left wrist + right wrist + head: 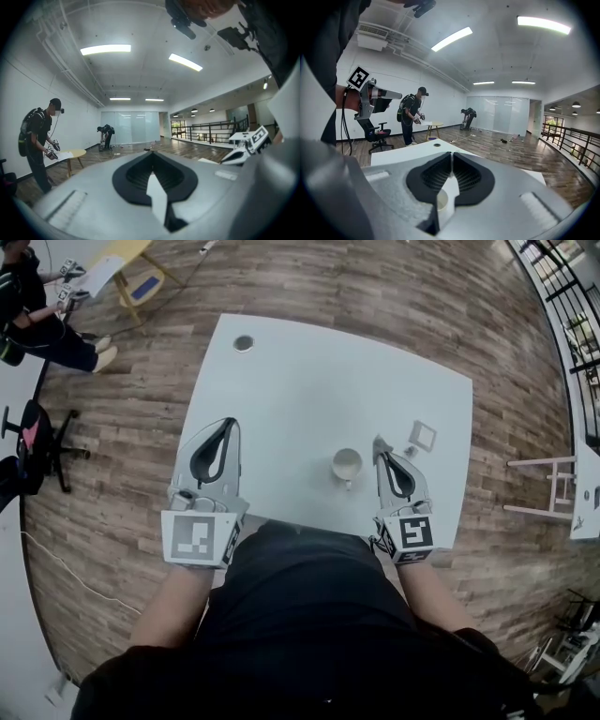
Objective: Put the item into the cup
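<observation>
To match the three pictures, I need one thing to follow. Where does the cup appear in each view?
Head view: the cup stands just right of centre, on the white table.
Left gripper view: not in it.
Right gripper view: the cup shows low at centre, partly seen through the opening behind the closed jaws.
Shared landmark: the yellow table, far off in all three views.

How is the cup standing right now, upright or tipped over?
Upright. The head view looks straight into the round mouth of the cup, which stands on the white table.
</observation>
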`<action>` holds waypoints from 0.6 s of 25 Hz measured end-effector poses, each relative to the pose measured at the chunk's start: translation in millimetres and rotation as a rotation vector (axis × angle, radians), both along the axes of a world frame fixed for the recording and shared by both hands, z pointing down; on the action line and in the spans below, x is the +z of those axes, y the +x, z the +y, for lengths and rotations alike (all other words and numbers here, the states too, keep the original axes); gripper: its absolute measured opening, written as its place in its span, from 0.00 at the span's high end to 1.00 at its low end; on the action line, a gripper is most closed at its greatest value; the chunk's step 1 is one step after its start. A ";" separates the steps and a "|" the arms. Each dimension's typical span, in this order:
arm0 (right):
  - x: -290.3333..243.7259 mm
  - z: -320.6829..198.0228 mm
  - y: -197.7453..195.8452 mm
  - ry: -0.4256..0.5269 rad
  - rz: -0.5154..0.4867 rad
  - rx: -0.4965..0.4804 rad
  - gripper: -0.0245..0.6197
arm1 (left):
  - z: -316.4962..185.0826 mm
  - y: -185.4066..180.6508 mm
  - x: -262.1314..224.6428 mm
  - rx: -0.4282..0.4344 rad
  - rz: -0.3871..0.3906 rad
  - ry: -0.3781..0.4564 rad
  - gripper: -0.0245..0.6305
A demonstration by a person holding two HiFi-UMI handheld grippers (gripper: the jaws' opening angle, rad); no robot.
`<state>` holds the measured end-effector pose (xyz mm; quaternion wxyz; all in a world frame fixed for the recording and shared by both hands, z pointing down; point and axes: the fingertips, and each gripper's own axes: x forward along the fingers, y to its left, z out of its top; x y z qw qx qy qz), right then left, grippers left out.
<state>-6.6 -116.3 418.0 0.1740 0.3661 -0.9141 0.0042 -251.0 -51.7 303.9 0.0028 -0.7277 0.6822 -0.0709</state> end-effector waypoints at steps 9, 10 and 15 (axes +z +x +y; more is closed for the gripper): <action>2.0 2.3 -10.1 -0.007 0.010 -0.033 0.94 | -5.1 -1.0 4.5 -0.009 0.016 -0.016 0.95; 3.4 2.7 -9.8 -0.011 0.010 -0.034 0.94 | -6.2 -0.1 5.1 -0.010 0.015 -0.019 0.95; 10.2 7.5 -10.3 -0.037 0.005 -0.039 0.94 | -7.1 3.3 12.9 -0.004 0.009 -0.043 0.95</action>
